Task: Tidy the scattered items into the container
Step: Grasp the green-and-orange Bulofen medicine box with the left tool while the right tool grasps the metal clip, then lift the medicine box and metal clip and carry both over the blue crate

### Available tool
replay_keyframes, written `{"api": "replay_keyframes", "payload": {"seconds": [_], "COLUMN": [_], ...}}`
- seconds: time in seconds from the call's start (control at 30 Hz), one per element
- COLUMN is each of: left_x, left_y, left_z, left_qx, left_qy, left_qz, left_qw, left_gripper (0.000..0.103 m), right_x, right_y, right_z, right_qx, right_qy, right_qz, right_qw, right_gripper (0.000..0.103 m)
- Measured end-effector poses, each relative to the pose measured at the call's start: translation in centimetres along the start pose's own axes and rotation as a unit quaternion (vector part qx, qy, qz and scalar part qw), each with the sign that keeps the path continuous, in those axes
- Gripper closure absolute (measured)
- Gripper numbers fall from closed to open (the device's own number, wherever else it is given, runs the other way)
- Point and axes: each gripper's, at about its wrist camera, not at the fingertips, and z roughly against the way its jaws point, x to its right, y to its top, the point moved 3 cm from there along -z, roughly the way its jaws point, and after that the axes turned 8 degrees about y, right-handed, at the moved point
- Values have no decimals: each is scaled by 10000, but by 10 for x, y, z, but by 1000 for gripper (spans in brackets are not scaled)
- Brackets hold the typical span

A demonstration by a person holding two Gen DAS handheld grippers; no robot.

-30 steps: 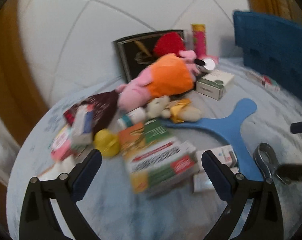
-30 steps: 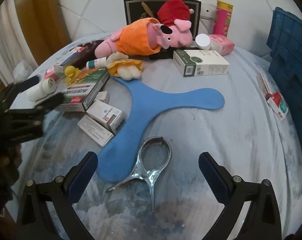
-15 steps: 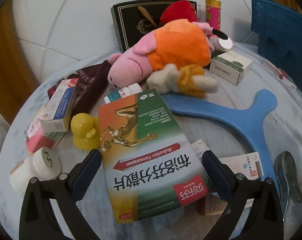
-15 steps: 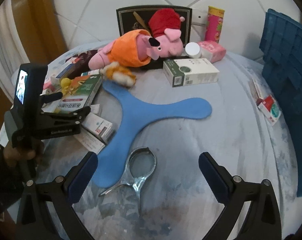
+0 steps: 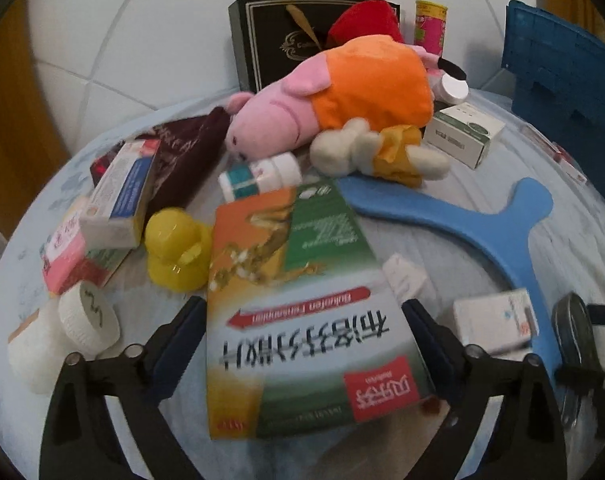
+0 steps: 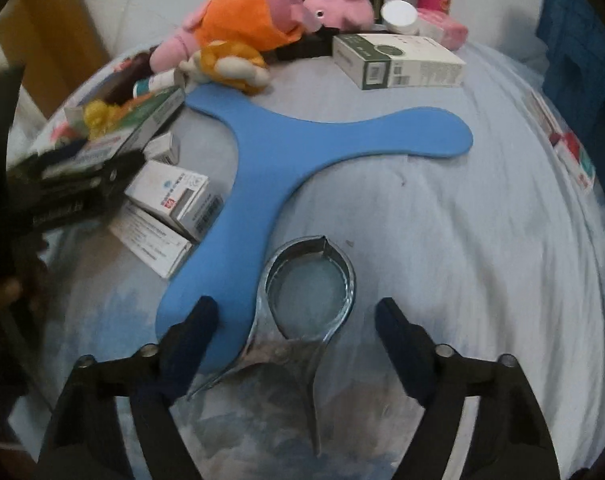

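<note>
Nearest the left gripper (image 5: 302, 328), at 6 o'clock, jaws spread either side of the ibuprofen box (image 5: 298, 304); contact not confirmed. Right gripper (image 6: 294, 332) likewise spread, straddling the metal ring tool (image 6: 302, 300), no pinch. Mid-field: blue boomerang (image 6: 302, 144), small medicine boxes (image 6: 170, 196), yellow duck (image 5: 178, 248). Far, 12 o'clock: pig plush (image 5: 342, 96), black box (image 5: 270, 36). Blue container (image 5: 562, 80) at 2 o'clock; inside not visible. Judgement: nearly everything still scattered, tidying barely begun.
</note>
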Motion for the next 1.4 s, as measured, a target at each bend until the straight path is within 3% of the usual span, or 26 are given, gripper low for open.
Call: {"api": "replay_keyframes", "payload": {"seconds": [0.1, 0.13, 0.27, 0.57, 0.97, 1.23, 1.4], "left_x": [-7, -8, -11, -14, 0, 26, 48], "left_y": [-9, -11, -11, -15, -24, -6, 19], "left_z": [-2, -1, 2, 40, 96, 144, 187], "left_qx": [-105, -95, -54, 477, 843, 1207, 1668], "left_qy": [-36, -67, -114, -34, -195, -439, -646], "left_qz": [-28, -54, -131, -245, -432, -641, -814], "left_qw": [9999, 9999, 9998, 9986, 9953, 9896, 9805], "left_gripper": [13, 14, 15, 16, 16, 16, 16], "right_x": [-3, -4, -2, -1, 0, 1, 8], "right_y": [-2, -4, -15, -32, -37, -32, -27], "right_z": [2, 5, 8, 26, 72, 126, 175], "right_qx": [-6, 0, 23, 88, 523, 1061, 1527], "right_qy": [98, 104, 241, 295, 237, 130, -54], "right_qz": [-13, -6, -16, 84, 112, 76, 3], "right_qw": [10000, 9999, 9997, 9995, 9983, 9942, 9883], "right_gripper": [42, 52, 65, 66, 66, 66, 66]}}
